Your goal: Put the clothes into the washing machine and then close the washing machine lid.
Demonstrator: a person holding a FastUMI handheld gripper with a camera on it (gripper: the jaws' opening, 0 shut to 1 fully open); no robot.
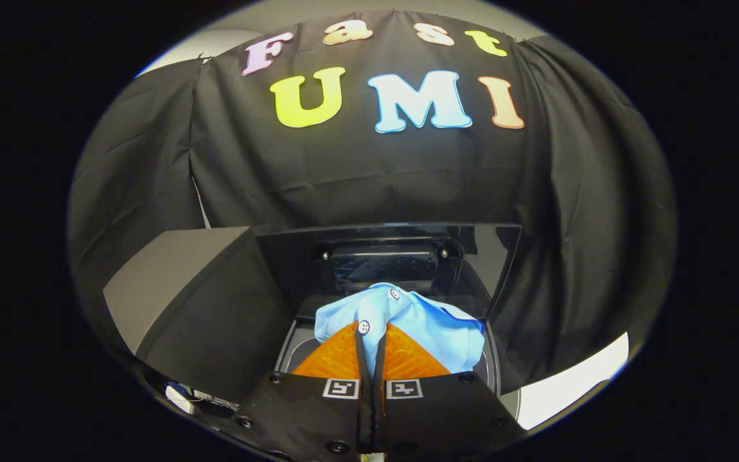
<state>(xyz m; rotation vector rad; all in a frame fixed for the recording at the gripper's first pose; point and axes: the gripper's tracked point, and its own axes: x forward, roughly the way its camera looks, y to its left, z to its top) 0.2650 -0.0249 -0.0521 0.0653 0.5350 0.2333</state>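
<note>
The gripper [373, 337] is pinched on the light blue shirt [408, 317], held bunched at twelve o'clock of the fingertips, over the washing machine [299, 346] opening; the lid [382, 256] is raised behind, apparently so the garment can be dropped in.

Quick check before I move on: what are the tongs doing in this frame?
Tongs: closed on the light blue shirt, pinching its buttoned edge above the washing machine's open tub; lid up.
</note>
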